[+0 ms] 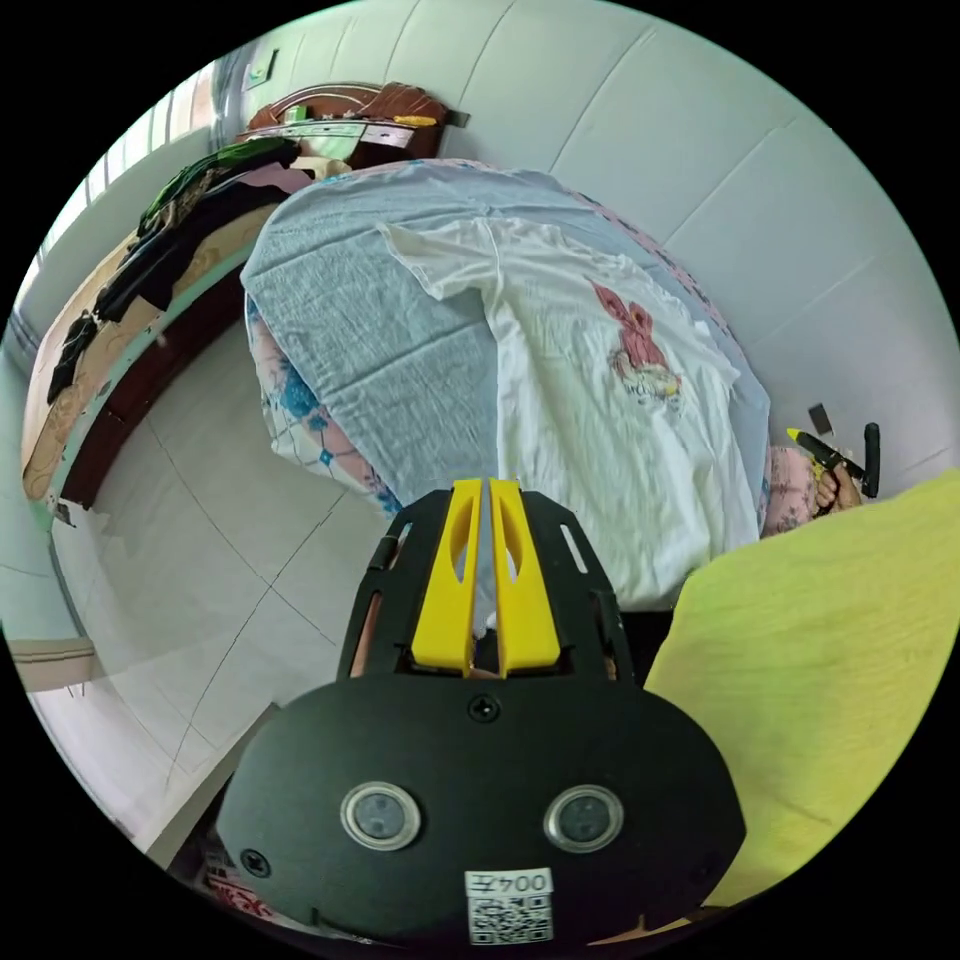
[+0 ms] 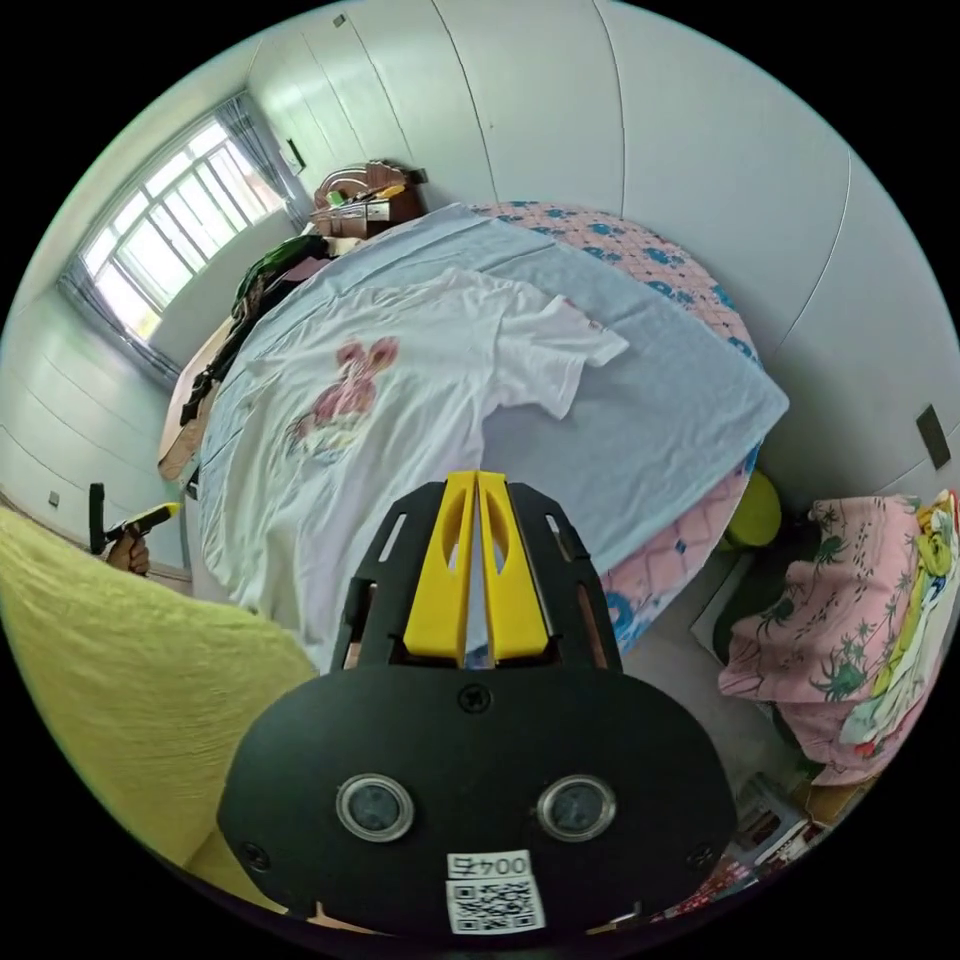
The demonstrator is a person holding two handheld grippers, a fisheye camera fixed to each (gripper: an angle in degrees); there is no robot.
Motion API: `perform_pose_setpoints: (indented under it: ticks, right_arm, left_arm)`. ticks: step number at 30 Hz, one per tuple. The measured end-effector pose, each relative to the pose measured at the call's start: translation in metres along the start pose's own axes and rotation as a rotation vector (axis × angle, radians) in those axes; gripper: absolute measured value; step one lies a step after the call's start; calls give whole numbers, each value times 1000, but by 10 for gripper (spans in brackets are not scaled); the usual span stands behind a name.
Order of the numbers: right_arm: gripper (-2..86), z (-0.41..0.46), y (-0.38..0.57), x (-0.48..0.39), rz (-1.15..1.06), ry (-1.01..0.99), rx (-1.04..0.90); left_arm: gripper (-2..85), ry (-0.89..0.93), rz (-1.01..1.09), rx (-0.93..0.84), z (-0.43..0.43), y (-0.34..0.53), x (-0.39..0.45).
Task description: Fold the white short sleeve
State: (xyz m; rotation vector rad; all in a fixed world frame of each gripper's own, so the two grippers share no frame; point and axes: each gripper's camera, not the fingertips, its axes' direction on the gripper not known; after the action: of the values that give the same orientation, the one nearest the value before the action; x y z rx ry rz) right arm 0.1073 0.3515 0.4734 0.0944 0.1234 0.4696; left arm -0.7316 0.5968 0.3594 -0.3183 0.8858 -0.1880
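Your left tongs [image 1: 485, 490] and right tongs [image 2: 476, 485] are both narrowed, jaws nearly touching, above the white short sleeve [image 1: 590, 400] spread flat on the bed [image 1: 380, 350].

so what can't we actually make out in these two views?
- Left gripper view: white shirt hem, hidden behind the left gripper and the person's yellow sleeve.
- Right gripper view: the near hem, behind the right gripper; whether either gripper pinches cloth is unclear.
- Clothes pile, cut off by the right edge.
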Motion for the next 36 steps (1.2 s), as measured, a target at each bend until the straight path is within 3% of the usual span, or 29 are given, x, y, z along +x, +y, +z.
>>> perform_pose_setpoints:
  ticks: [9, 14, 17, 26, 36]
  right_arm:
    - [-3, 72, 118, -83, -56, 94, -230]
    - [4, 78, 141, -89, 14, 170, -93]
    - [38, 73, 137, -80, 26, 100, -142]
    - [75, 29, 178, -34, 150, 32, -38]
    - [132, 74, 203, 30, 245, -134, -121]
  left_arm:
    - [35, 82, 29, 39, 5, 96, 4]
    - [68, 114, 95, -3, 24, 133, 5]
    - [87, 117, 163, -38, 41, 146, 10]
    - [103, 201, 211, -43, 74, 158, 22]
    - [35, 277, 166, -74, 82, 169, 29]
